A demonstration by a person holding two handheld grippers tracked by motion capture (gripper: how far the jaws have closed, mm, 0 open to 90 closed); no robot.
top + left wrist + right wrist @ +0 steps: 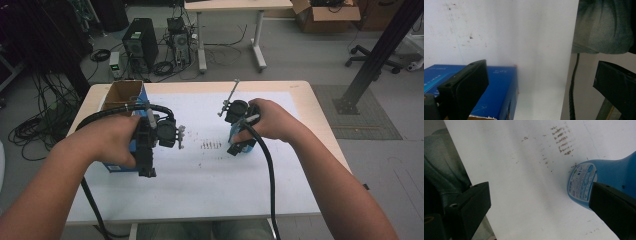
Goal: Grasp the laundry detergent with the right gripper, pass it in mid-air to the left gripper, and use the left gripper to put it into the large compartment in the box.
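Beside the right gripper [541, 202], whose jaws were spread wide and held nothing, the blue bottle [599, 182] was seen lying just off one jaw, base inward.

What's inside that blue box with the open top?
The blue cardboard box shows only its bare brown inner walls near the rim. The bottom is hidden: the left hand and left gripper cover the box's near half, so I can't tell what's inside.

High view looks forward-down over the white table [200, 185], far off. Left gripper view sits close above the blue box [499, 90] at 7 o'clock; right gripper view close on the blue bottle [609, 177] at 3 o'clock. All 3 share the tabletop.
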